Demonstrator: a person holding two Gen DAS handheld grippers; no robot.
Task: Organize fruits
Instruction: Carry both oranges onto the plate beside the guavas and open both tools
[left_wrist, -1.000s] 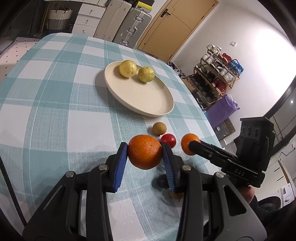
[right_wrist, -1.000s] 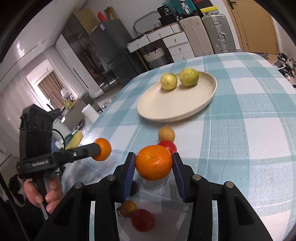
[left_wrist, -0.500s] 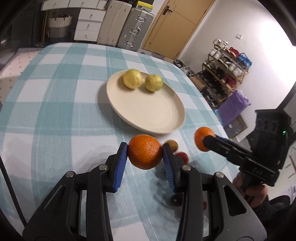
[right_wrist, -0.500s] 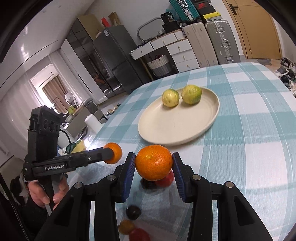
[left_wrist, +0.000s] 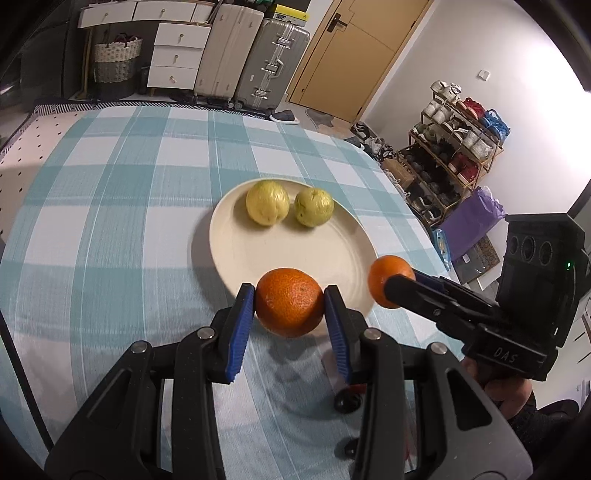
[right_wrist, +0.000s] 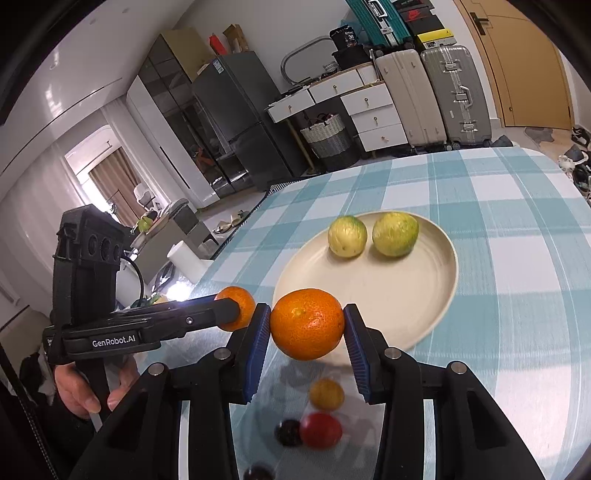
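My left gripper (left_wrist: 290, 319) is shut on an orange (left_wrist: 289, 302), held just above the near rim of the cream plate (left_wrist: 314, 258). My right gripper (right_wrist: 306, 334) is shut on a second orange (right_wrist: 306, 323), also near the plate's (right_wrist: 406, 295) near edge. Each gripper with its orange shows in the other view, the right one (left_wrist: 391, 281) and the left one (right_wrist: 238, 308). Two yellow-green fruits (left_wrist: 266, 202) (left_wrist: 314, 206) lie at the back of the plate, also seen in the right wrist view (right_wrist: 347, 236) (right_wrist: 394, 233).
Small fruits lie on the checked tablecloth (right_wrist: 517, 295) below the right gripper: a yellow one (right_wrist: 327, 394), a red one (right_wrist: 319, 430) and a dark one (right_wrist: 288, 432). Suitcases, drawers and a shoe rack (left_wrist: 454, 162) stand beyond the table.
Both grippers have moved forward and up toward the plate, each carrying its orange. The small fruits on the cloth now lie below and behind the fingers.
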